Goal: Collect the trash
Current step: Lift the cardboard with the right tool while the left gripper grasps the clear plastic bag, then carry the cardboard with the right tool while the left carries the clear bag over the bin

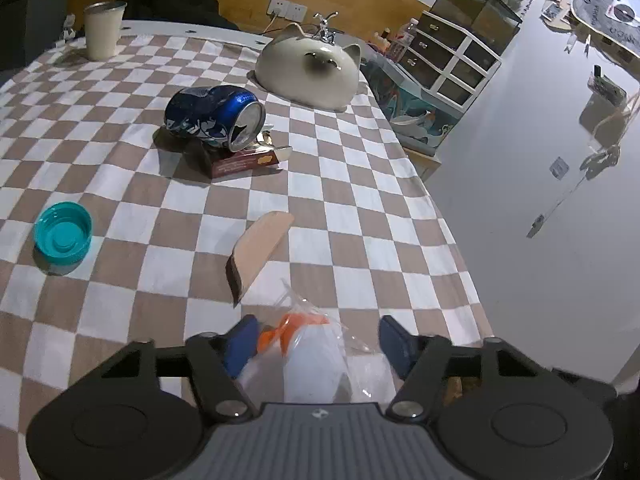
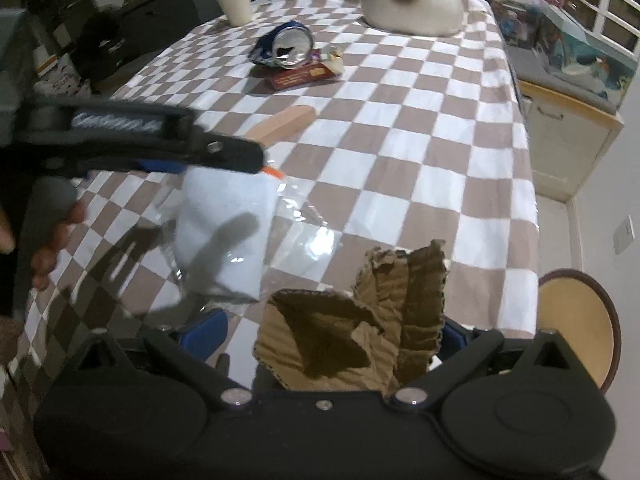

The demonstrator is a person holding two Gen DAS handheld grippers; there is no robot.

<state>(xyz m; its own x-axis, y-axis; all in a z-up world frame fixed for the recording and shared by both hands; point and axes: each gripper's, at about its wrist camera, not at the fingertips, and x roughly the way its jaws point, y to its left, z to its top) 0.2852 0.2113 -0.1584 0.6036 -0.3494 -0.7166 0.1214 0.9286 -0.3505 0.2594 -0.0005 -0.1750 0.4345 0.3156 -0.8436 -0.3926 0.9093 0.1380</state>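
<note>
Left gripper (image 1: 316, 344) half open around clear plastic bag (image 1: 320, 360), seemingly ungripped, near table's (image 1: 360, 200) right edge; light, slippery, crumply: pinch bunched film.

Crushed blue can (image 1: 214, 117) lying sideways atop red carton (image 1: 245, 163); teal cap (image 1: 63, 233) upturned; clear bag (image 1: 316, 356); torn cardboard (image 2: 352, 320).

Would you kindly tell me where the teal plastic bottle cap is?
Left wrist view: teal plastic bottle cap lies far left on the checked tablecloth, left of the wooden wedge.
</note>
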